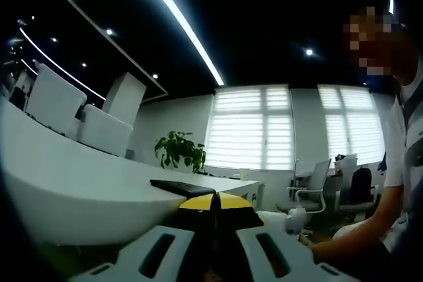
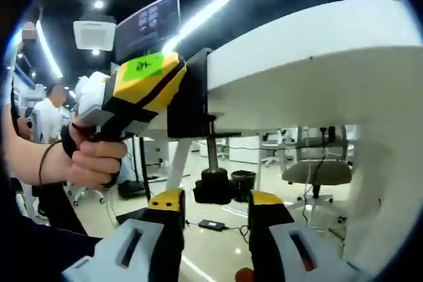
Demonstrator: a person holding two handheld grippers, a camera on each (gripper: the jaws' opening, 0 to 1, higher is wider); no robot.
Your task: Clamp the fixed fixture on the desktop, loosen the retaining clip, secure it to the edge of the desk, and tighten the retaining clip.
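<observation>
Left gripper view: left gripper (image 1: 215, 212) sits at the desk (image 1: 73, 189) edge, yellow-tipped jaws pressed together around something black; the black fixture (image 1: 182, 187) lies on the desktop right at the tips, its flat top plate showing just above them. Jaws look closed on it, no visible gap. Behind: white desk curving away left, potted plant (image 1: 180, 150), windows with blinds (image 1: 250, 127), office chairs (image 1: 310, 186), ceiling light strips. A person's forearm (image 1: 360, 236) comes in from the lower right.

Right gripper view: camera looks up from below desk level. Right gripper (image 2: 217, 219) has its jaws apart, nothing between the yellow tips. The fixture (image 2: 192, 100) is above and beyond them, hooked over the desk edge (image 2: 297, 51): black body against the edge, screw shaft (image 2: 211, 153) hanging down beneath the desktop, ending in a black knob (image 2: 213, 186) directly above the gap between the open jaws. Knob is near the tips but apart from them, no contact.

The left gripper (image 2: 142, 87) enters this view from the left, yellow and black with a green sticker, held by a hand (image 2: 92, 156); its nose is against the fixture body at the desk edge. Can't see its tips from here. Glossy floor below, chair (image 2: 316, 173) under the desk at right, another person standing far left.
</observation>
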